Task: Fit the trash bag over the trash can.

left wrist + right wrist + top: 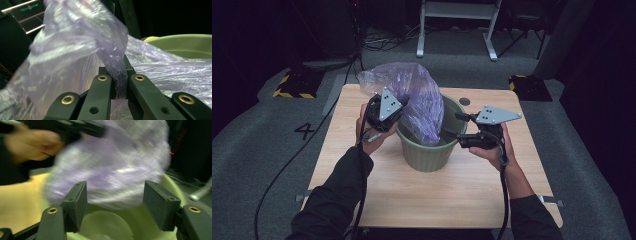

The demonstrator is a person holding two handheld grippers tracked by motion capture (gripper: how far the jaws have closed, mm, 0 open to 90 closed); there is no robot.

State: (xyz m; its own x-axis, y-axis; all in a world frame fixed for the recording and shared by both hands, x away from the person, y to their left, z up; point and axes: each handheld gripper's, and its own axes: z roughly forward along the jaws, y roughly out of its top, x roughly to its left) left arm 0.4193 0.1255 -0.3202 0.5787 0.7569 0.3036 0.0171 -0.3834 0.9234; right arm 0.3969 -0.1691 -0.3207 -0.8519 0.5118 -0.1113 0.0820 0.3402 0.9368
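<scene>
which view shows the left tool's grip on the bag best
The left gripper view: the left tool is pinched shut on the purple plastic bag. The high view shows the bag billowing over the green bin; the right gripper view blurs it.

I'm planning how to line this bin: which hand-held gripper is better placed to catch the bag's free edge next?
Probably the right hand-held gripper: its jaws are open at the green bin rim, facing the purple bag. The left hand-held gripper is already shut on it.

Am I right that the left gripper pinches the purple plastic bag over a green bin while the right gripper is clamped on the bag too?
Not quite. The right gripper is open, its jaws apart above the green bin with nothing between them, as the right gripper view shows. The left gripper does pinch the purple plastic bag.
</scene>
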